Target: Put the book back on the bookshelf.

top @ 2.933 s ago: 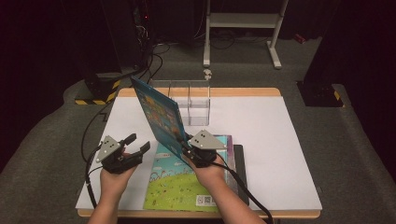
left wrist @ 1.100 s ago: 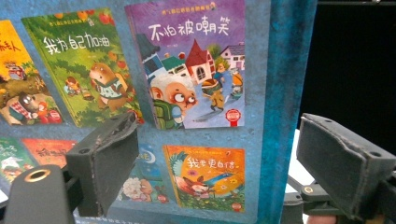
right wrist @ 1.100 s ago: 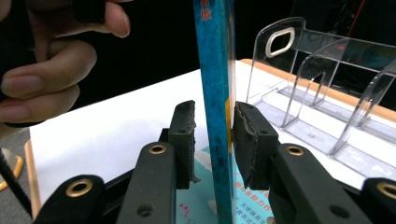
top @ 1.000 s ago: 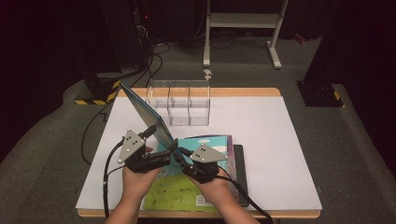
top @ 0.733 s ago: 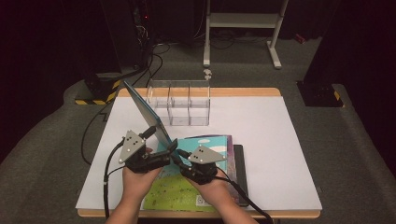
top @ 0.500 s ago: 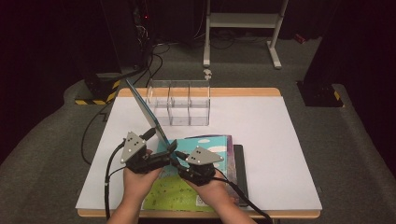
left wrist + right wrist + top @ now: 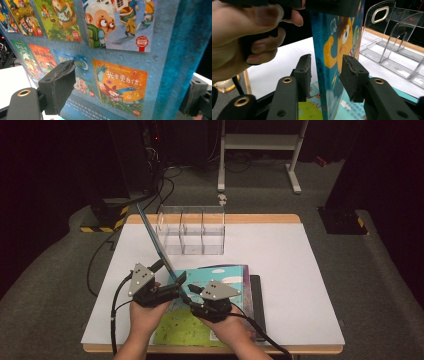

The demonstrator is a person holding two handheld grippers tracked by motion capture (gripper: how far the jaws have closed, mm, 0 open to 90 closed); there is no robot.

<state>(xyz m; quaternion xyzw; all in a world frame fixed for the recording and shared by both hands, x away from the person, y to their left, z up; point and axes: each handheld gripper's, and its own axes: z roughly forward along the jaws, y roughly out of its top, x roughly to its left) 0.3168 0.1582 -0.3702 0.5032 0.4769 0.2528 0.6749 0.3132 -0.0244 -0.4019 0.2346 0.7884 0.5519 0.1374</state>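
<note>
A thin blue picture book (image 7: pixel 152 237) stands on its edge on the white table top (image 7: pixel 300 270), leaning away to the left. My left gripper (image 7: pixel 170 271) is shut on its lower part. In the left gripper view the cover (image 7: pixel 120 50) runs slantwise between the jaws, one pad in front and one behind the spine. My right gripper (image 7: pixel 188 292) straddles the same book (image 7: pixel 342 37) from the right. Its jaws have just been opening, and its pads (image 7: pixel 305 72) stand off the book.
A second picture book (image 7: pixel 220 320) lies flat under both hands, with a flat black item (image 7: pixel 257 300) along its right side. A clear three-bay organiser (image 7: pixel 192 230) stands behind, near the table's far edge. Cables trail off the front left.
My left gripper has come in from the left and taken the book. The book has turned more edge-on. My right gripper's jaws have parted from it.
</note>
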